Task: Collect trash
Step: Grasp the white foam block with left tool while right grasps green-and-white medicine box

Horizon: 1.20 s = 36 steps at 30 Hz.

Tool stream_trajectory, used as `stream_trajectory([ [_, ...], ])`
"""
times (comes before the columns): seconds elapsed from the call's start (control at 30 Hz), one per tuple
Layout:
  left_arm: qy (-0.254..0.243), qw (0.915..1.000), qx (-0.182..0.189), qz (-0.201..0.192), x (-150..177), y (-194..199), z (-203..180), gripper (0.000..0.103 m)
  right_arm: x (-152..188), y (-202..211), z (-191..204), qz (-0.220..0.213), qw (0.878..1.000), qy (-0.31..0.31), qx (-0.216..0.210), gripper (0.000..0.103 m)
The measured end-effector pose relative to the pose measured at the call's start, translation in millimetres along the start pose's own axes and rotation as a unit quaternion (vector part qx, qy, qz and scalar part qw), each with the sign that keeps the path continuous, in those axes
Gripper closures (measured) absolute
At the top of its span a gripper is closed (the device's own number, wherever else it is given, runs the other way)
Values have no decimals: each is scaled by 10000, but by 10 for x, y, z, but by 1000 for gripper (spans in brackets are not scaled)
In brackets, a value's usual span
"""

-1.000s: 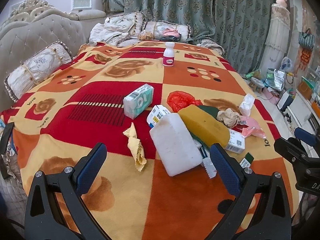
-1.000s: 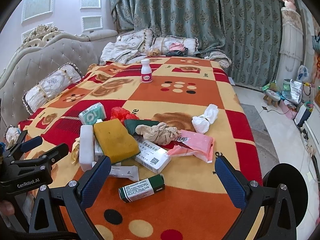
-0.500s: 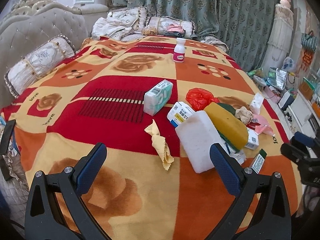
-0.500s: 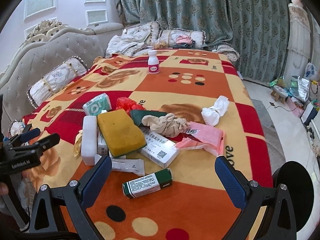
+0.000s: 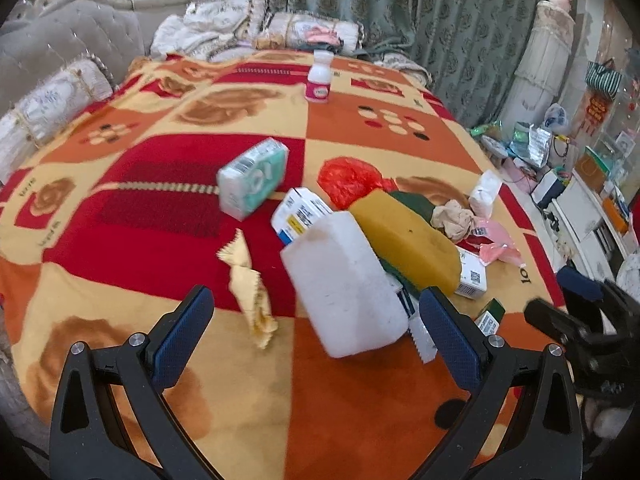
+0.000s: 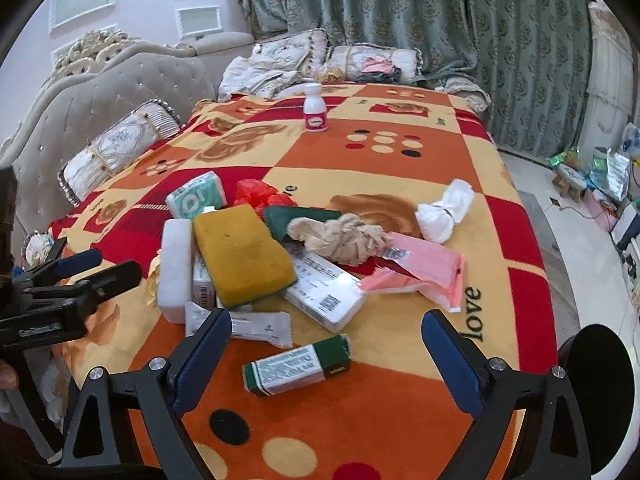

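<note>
Both grippers hover over near edge of bed blanket, nothing held.

Right gripper: jaws wide but closing; green-and-white box lies on blanket betw. the fingers, pads not touching it. Left gripper: jaws wide, empty; lower end of white foam block and yellow crumpled wrapper sit betw. the fingers in view, no contact.

Trash heap, near-centre of blanket: white sachet just beyond right gripper's left finger, touching foam block. Yellow sponge rests on top of small boxes and on long white carton. Pink plastic bag to right of carton, toward right edge. Beige crumpled paper on dark green item, partly hidden, type cannot tell.

Further back: red plastic bag behind sponge; teal tissue pack to its left, apart from heap; white knotted wad toward right edge, apart.

Far end: white bottle w/ pink label upright, alone, well apart from heap. Pillows along left edge and headboard side; curtain behind.
</note>
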<state>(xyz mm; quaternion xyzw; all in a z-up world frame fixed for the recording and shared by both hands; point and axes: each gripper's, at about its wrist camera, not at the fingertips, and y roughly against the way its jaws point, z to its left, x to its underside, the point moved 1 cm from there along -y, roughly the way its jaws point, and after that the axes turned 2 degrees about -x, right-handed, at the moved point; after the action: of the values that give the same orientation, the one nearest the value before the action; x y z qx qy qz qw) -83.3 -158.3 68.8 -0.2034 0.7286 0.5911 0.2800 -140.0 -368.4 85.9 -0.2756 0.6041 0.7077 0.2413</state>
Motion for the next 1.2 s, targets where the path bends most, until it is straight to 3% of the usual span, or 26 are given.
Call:
stream_trajectory([
  [0.03,36,10000,41,82,-3,-52,-5,9,16,-3,-27,42,10000,-27,-15,8],
  [0.1,90,9996,64,264,-8,-151,-4,28,60,-3,-77,112,9999,-55,-13,8],
  [0.13,118,9993,98,331,-3,-186,-5,32,96,-7,-99,162,9998,-63,-18,8],
  [0.27,259,9972,551,437,-1,-172,6,63,203,-78,-121,367,9992,-80,-169,8],
  [0.3,196,9974,550,427,-5,-154,-17,73,219,-99,-111,402,9989,-71,-224,8],
  [0.37,49,9981,486,388,-16,-85,-39,82,246,-155,-81,477,9980,-52,-402,8],
  [0.47,-74,9976,525,447,0,-29,-12,85,241,-268,-28,559,9958,81,-723,8],
  [0.77,267,9971,558,448,41,5,230,85,274,-607,83,1007,9891,842,-665,8],
  [0.8,319,9964,623,475,38,-8,242,84,280,-614,76,975,9897,832,-642,9],
  [0.83,348,9960,666,487,34,-24,238,84,285,-608,72,933,9903,807,-633,18],
  [0.87,371,9957,692,500,26,-40,236,79,292,-593,64,890,9910,740,-672,27],
  [0.97,472,9950,688,546,2,-85,208,61,323,-564,46,863,9920,536,-748,27],
  [1.2,684,9925,807,616,2,-247,71,57,373,-476,74,828,9925,509,-740,27],
])
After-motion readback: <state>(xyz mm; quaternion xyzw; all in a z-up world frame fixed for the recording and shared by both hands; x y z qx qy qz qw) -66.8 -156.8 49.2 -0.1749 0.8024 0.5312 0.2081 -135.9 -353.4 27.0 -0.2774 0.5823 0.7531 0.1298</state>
